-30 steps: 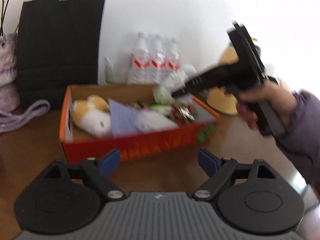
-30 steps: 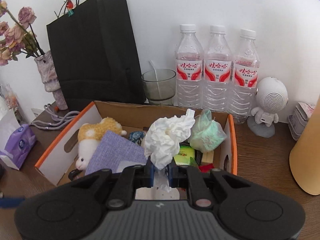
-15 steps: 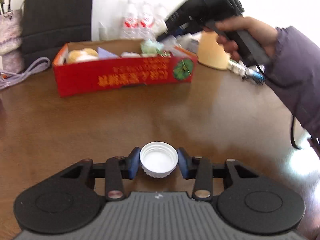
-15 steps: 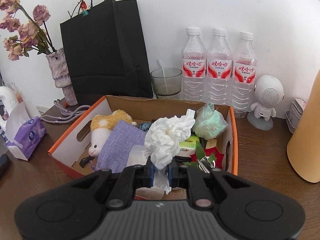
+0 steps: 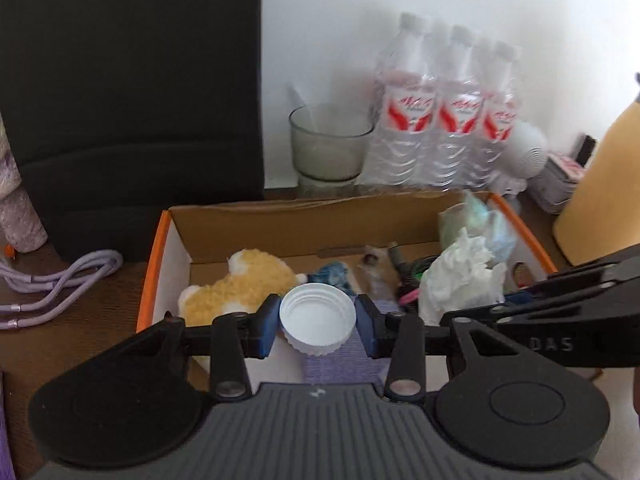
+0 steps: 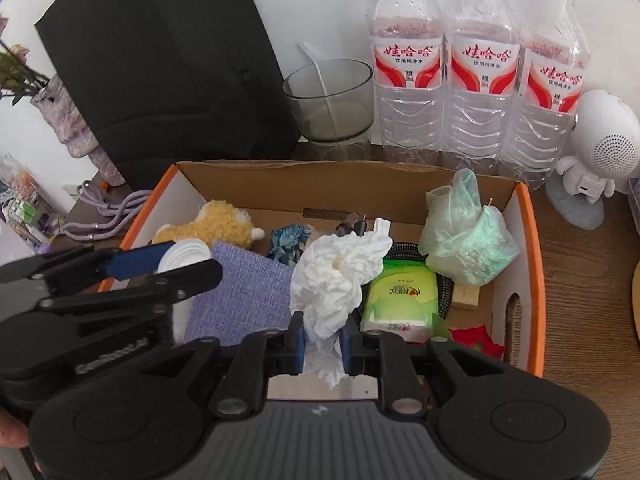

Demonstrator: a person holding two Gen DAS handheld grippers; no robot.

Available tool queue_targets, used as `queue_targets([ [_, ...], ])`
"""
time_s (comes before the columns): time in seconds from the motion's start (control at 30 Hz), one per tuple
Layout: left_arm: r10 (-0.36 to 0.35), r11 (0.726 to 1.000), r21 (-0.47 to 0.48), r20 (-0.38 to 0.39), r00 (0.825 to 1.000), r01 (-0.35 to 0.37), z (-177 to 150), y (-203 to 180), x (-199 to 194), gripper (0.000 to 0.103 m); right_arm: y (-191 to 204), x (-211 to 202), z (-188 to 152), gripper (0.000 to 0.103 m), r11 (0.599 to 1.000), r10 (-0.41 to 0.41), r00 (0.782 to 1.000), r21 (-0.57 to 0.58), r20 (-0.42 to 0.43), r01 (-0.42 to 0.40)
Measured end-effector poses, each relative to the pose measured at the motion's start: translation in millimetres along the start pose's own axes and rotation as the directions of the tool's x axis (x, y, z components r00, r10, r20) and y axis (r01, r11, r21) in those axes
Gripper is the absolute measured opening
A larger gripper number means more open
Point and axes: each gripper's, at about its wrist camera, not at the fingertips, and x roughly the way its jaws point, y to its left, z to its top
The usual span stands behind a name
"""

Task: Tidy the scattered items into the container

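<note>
The orange cardboard box [image 5: 154,264] [image 6: 534,240] stands on the wooden table and holds a plush toy [image 5: 244,284], a purple cloth [image 6: 244,292], a green tissue pack [image 6: 400,300] and a green bag [image 6: 464,244]. My left gripper [image 5: 318,326] is shut on a white bottle cap [image 5: 318,320] and holds it over the box's near left part; it also shows in the right wrist view [image 6: 176,260]. My right gripper [image 6: 323,346] is shut on a crumpled white tissue [image 6: 336,276] over the box's middle; the tissue also shows in the left wrist view [image 5: 460,276].
Behind the box stand a black paper bag [image 6: 168,60], a glass cup [image 6: 330,100], three water bottles [image 6: 476,68] and a white robot figure [image 6: 596,152]. A purple cord [image 5: 60,280] lies to the left. A yellow object [image 5: 600,200] stands at the right.
My left gripper closed on the white cap on the table and carried it up over the box. My right gripper moved closer over the box, still holding the tissue.
</note>
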Motion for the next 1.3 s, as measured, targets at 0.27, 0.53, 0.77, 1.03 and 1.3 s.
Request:
queue_targets([
  [0.27,0.014,0.998,-0.059,0.001,1.0,-0.014,16.4,27.0,-7.3,0.078,-4.3,11.2,13.3,0.063,0.999,-0.048,0.999,0.0,0.0,0.048],
  [0.53,0.121,0.987,-0.095,-0.056,0.991,-0.126,29.3,44.9,-40.3,0.093,-48.2,-48.4,6.9,0.071,0.979,-0.192,0.981,0.073,0.01,0.191],
  [0.77,0.178,0.976,-0.111,-0.073,0.981,-0.185,11.7,34.9,-78.7,0.103,-44.2,-97.9,-22.3,0.076,0.973,-0.208,0.978,0.111,0.034,0.203],
  [1.03,0.257,0.966,-0.107,0.335,0.907,-0.234,-85.0,-12.6,-133.9,0.103,7.7,-125.3,-104.3,0.085,0.977,-0.213,0.908,0.058,0.36,0.206],
  [1.3,0.184,0.982,-0.077,0.562,0.807,-0.17,-168.5,-37.7,-158.3,0.103,13.1,-120.5,-193.0,0.09,0.979,-0.203,0.749,0.107,0.631,0.175],
])
